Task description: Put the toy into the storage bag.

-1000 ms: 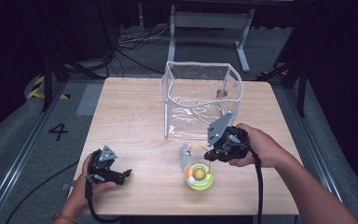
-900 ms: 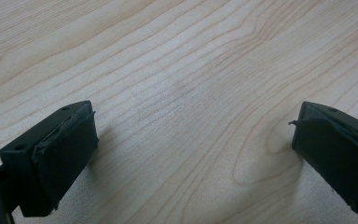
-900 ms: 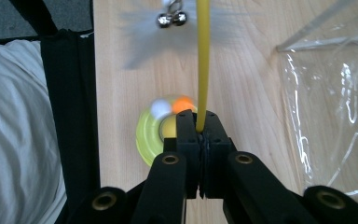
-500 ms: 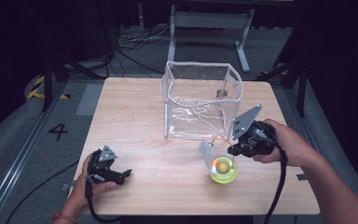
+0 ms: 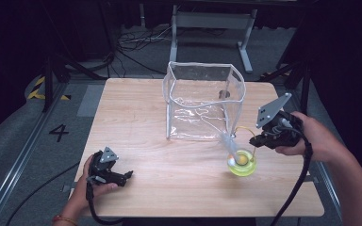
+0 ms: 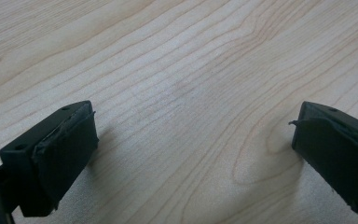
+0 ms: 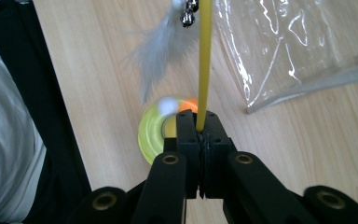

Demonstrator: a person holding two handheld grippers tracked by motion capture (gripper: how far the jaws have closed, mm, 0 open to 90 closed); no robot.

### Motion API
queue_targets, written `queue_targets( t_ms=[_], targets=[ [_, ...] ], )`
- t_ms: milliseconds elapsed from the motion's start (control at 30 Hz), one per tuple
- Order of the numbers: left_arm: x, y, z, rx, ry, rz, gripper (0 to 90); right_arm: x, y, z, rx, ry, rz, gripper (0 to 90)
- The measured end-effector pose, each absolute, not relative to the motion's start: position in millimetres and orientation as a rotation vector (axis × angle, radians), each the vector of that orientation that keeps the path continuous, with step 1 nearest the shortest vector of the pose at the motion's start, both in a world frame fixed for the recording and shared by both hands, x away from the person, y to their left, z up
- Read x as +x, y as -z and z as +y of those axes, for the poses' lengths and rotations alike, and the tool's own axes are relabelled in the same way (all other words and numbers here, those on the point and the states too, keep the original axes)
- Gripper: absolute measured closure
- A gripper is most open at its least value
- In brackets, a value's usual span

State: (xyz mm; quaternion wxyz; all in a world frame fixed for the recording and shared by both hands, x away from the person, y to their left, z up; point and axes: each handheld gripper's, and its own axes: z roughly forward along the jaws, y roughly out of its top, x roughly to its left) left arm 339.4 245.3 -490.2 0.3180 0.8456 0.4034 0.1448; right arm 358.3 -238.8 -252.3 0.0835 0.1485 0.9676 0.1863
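At right of the high view, the right claw (image 5: 254, 140) pinches a yellow wand (image 7: 204, 56); the left claw (image 5: 128, 175), lower left, stands spread above the tabletop (image 5: 136, 122).

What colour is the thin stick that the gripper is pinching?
The stick is yellow, best seen in the right gripper view, clamped by the right gripper.

1. Clear plastic bag (image 5: 202, 101) stands open mid-table (image 5: 136, 117).
2. Right gripper (image 5: 257, 140) pinches a thin yellow wand (image 5: 243, 130); its feather (image 5: 228, 143) dangles over a lime-green dish (image 5: 242, 163).
3. Left gripper (image 5: 127, 175) sits near the front-left edge.
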Motion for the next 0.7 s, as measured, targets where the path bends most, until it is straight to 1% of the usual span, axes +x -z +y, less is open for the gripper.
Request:
queue_targets(
  t_ms=[367,700],
  targets=[
    [339.4,490.3,245.2,2.223,-0.379,1.063,0.4,376.2,239.8,-260.2,0.569,-0.427,2.845,88.5],
    [339.4,490.3,245.2,2.223,-0.379,1.063,0.4,399.0,224.4,-285.5,0.692,-0.454,2.759,88.5]
  ],
)
